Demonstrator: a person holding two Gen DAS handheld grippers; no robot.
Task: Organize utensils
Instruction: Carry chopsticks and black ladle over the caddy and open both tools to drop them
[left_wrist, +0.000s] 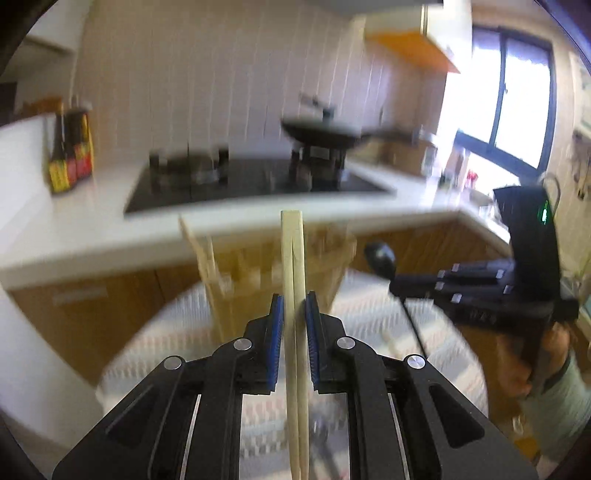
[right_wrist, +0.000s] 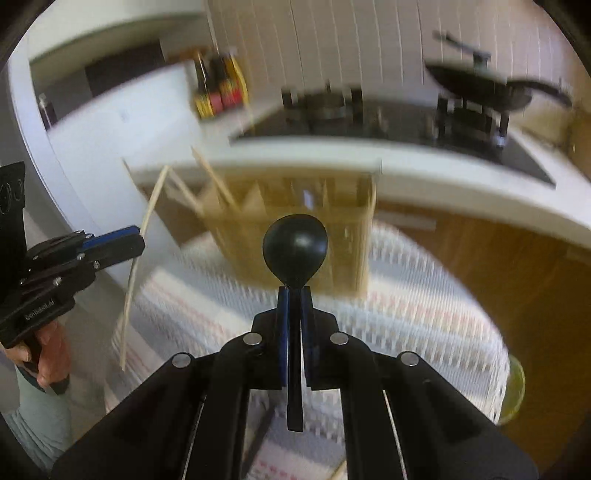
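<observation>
My left gripper (left_wrist: 294, 306) is shut on a pair of pale wooden chopsticks (left_wrist: 292, 258) that stand upright between its blue pads. It also shows at the left of the right wrist view (right_wrist: 138, 236), with the chopsticks (right_wrist: 135, 273) hanging down. My right gripper (right_wrist: 294, 295) is shut on a black spoon (right_wrist: 294, 245), bowl end up. It appears at the right of the left wrist view (left_wrist: 397, 286), holding the spoon (left_wrist: 380, 258). A wooden utensil holder (right_wrist: 295, 221) with several compartments stands on the round table, just beyond both grippers; some chopsticks (right_wrist: 214, 184) lean in its left side.
The round table has a patterned white cloth (right_wrist: 424, 295). Behind it runs a white counter (left_wrist: 92, 229) with a black gas hob (left_wrist: 240, 181), a black wok (left_wrist: 321, 133) and sauce bottles (left_wrist: 70, 155). A window (left_wrist: 517, 103) is at the far right.
</observation>
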